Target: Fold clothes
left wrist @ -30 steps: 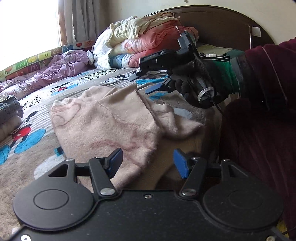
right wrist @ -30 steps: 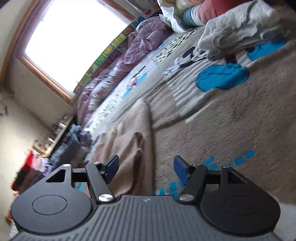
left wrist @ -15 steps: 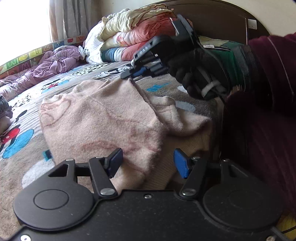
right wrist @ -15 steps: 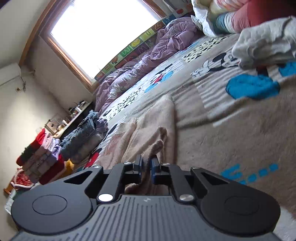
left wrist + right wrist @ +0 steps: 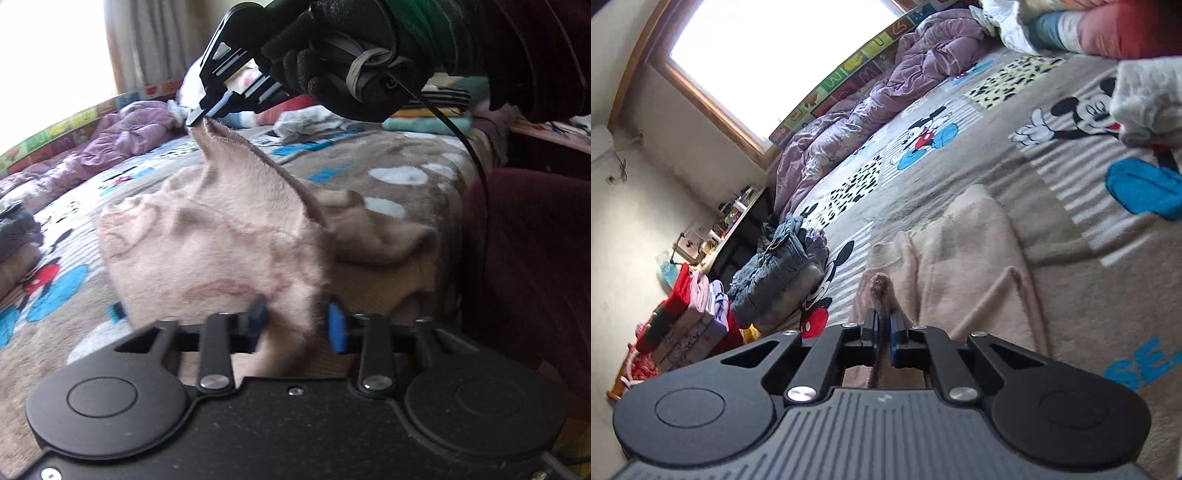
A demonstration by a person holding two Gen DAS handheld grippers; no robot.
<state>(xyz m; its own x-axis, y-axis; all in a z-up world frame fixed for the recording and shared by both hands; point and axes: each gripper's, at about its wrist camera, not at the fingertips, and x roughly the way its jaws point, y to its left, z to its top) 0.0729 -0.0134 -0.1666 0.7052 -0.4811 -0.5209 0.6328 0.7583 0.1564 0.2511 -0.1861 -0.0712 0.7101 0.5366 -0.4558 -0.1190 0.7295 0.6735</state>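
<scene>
**Pink garment pinched at two edges on the bed**

The right gripper (image 5: 201,116) has its jaws clamped together on a corner of the pink fleece garment (image 5: 221,243), held up off the bed (image 5: 388,155) toward twelve o'clock in the left wrist view, so that the cloth rises in a taut peak from the rest of the garment. In the right wrist view the same pinched edge shows as a thin brown-pink strip standing between the two blue pads (image 5: 873,328), which press on it from both sides. A gloved hand (image 5: 343,62) carries this gripper.

The left gripper (image 5: 297,323) sits low at six o'clock, and its jaws have just been closing. A fold of the garment's near edge lies between them, touching both pads, and bunches there.

The body of the garment lies spread on the cartoon-printed blanket, with a tan garment (image 5: 391,280) under its edge at three o'clock. A purple quilt (image 5: 871,99) lies crumpled along the far side of the bed.
</scene>
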